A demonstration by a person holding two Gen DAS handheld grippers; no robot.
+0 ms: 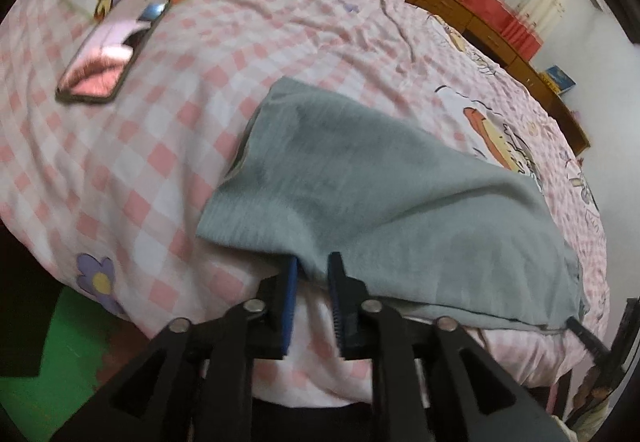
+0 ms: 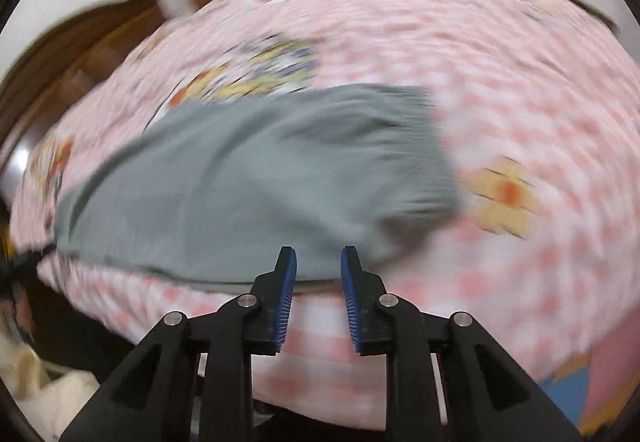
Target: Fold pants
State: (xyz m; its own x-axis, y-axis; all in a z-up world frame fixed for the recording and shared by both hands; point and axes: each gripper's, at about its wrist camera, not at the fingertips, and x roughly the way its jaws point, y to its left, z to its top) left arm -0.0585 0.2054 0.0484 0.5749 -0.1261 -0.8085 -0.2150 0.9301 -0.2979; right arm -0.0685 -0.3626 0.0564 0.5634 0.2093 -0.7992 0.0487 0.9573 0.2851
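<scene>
Grey pants (image 1: 372, 194) lie folded on a pink checked bedsheet (image 1: 168, 146). They also show in the right wrist view (image 2: 256, 178), which is blurred. My left gripper (image 1: 313, 266) is open, its blue-padded jaws at the near edge of the pants with a bit of grey cloth between the tips. My right gripper (image 2: 319, 256) is open at the near edge of the pants, with nothing between its jaws.
A phone (image 1: 108, 54) with a shiny screen lies on the bedsheet at far left. A wooden bed frame (image 1: 472, 10) with red items runs along the far right. A green floor patch (image 1: 60, 354) shows below the bed's near edge. Cream cloth (image 2: 48, 398) lies at lower left.
</scene>
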